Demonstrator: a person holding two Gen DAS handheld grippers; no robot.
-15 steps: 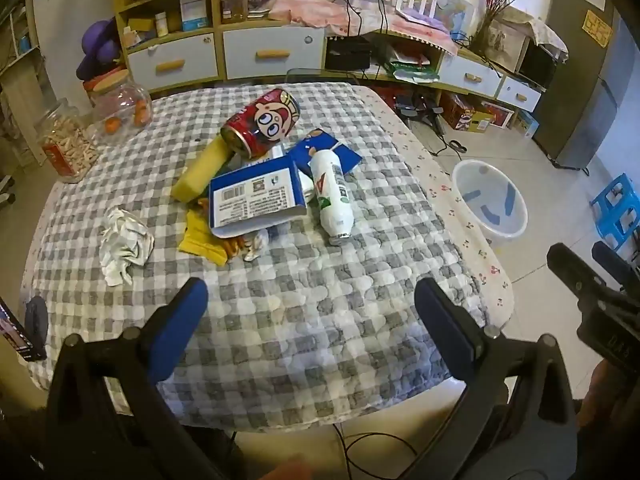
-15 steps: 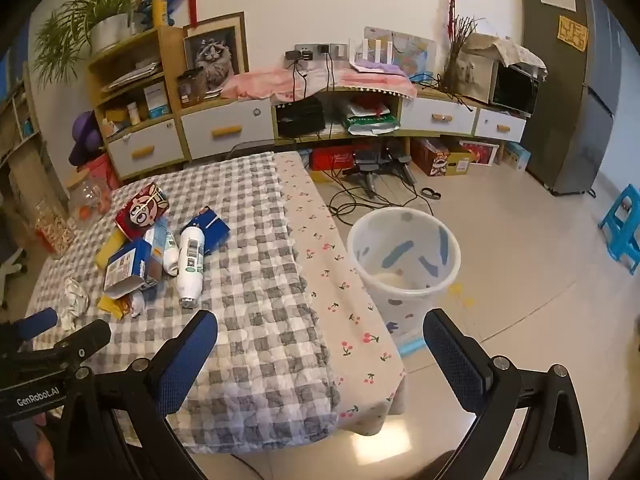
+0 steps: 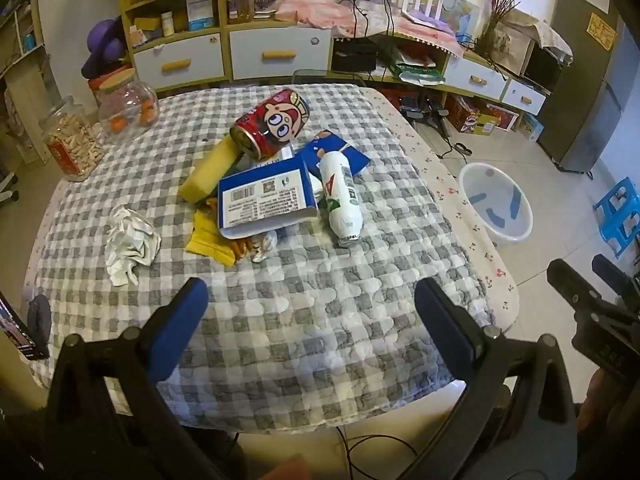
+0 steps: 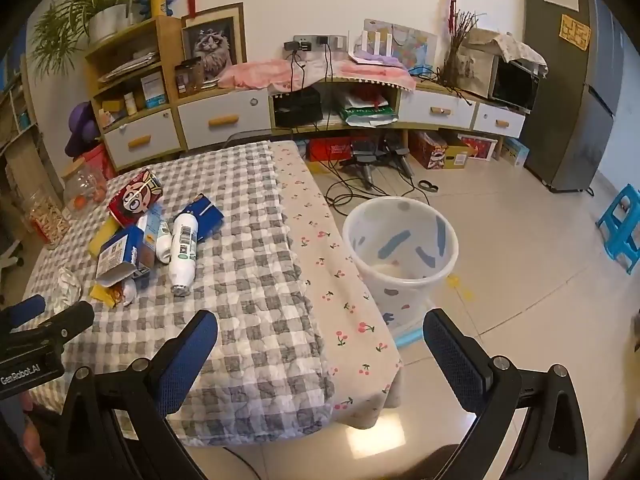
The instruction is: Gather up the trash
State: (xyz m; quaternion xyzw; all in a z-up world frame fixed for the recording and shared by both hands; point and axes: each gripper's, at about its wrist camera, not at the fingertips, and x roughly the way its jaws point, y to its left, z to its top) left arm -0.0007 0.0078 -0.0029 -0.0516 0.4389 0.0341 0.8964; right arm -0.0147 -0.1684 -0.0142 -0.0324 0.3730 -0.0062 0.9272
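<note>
The white bottle [image 3: 340, 196], long axis pointing away, is faced by the left gripper [image 3: 312, 312], fingers spread and empty.

"GenRobot.AI" on left hand-held gripper [image 4: 24, 322], other labels illegible

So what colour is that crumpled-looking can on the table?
The can is red with a cartoon face, clearest in the left wrist view.

1. Soft daylight fills both views, colours clear.
2. Glare patches sit on the floor tiles [image 4: 500, 240].
3. Fisheye bends the edges; corners go black.
4. The near foreground is dark, perhaps a touch soft.
</note>
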